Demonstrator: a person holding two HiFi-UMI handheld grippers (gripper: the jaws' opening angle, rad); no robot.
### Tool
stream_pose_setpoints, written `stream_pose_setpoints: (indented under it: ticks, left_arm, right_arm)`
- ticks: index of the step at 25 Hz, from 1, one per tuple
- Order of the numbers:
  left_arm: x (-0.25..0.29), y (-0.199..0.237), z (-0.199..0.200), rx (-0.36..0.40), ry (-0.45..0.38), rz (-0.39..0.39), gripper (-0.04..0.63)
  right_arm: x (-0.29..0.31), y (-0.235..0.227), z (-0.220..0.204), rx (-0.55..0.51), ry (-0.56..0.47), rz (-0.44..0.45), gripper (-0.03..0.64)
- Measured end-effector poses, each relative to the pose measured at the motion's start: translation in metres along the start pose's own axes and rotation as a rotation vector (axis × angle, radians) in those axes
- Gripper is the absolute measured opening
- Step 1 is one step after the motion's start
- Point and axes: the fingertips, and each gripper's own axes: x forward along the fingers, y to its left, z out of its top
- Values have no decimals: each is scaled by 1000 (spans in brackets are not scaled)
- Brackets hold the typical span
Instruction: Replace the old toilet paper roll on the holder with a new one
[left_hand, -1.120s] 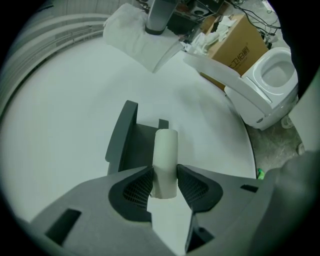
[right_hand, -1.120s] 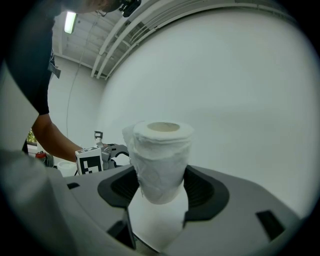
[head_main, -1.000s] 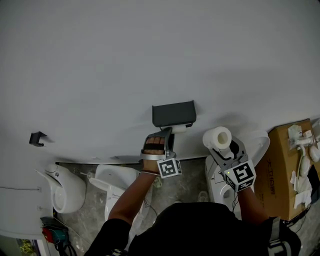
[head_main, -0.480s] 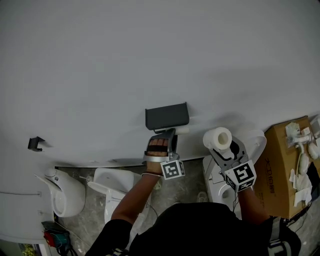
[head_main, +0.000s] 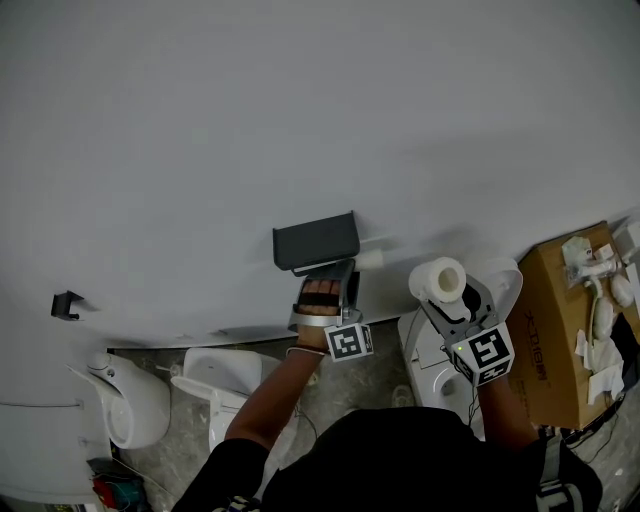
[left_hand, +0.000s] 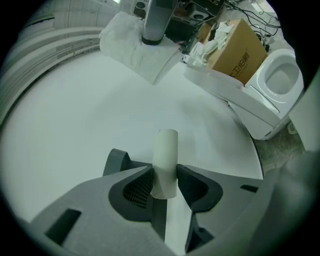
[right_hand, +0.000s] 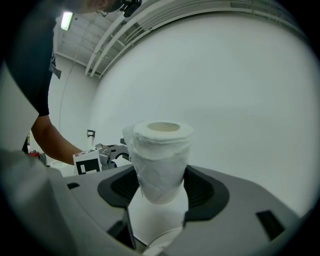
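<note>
Empty tube (left_hand: 165, 150) was pinched mid-length by left gripper (left_hand: 165, 181): light, crushable. New roll (right_hand: 161, 150) was clamped across its sides by right gripper (right_hand: 161, 189): soft, dented; best held lightly.

in the head view the left gripper (head_main: 326, 272) is hiding most of the empty tube (head_main: 369, 259), leaving one end poking out beside the holder (head_main: 316, 240). the right gripper (right_hand: 161, 187) is swallowing the new roll's (right_hand: 161, 150) lower end between its jaws. the right edge is cutting off the cardboard box (head_main: 555, 320), its print showing too small to read.
</note>
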Motion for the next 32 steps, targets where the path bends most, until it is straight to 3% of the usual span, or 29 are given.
stream_pose_setpoints:
  ticks: [5,14,19,22,25,29,32]
  left_arm:
    - [1,3,18,-34,-41,-1,155]
    - [-8,19,38,-250,-95,12,152]
    - [-9,22,44,-268,-128,42,152]
    - [-12,27,49,-317,-160,51,152]
    - [-19,36,53,-451,-208,46,152]
    - [-31,49,50,-770,-272,5,150]
    - [-43,60,45,-950,-321,-5,150]
  right_arm:
    - [-7,-8,-4,3,3,-29,268]
    - [-18,-16,-12,3,23,-71,268]
    - [-20,-14,-12,7,21,-82,268]
    - [-19,-13,-12,8,20,-84,268]
    - [-21,-12,-13,11,24,-89,268]
    - [-22,-10,-13,20,21,-94,268]
    - [-19,-7,-11,19,18,-89,268]
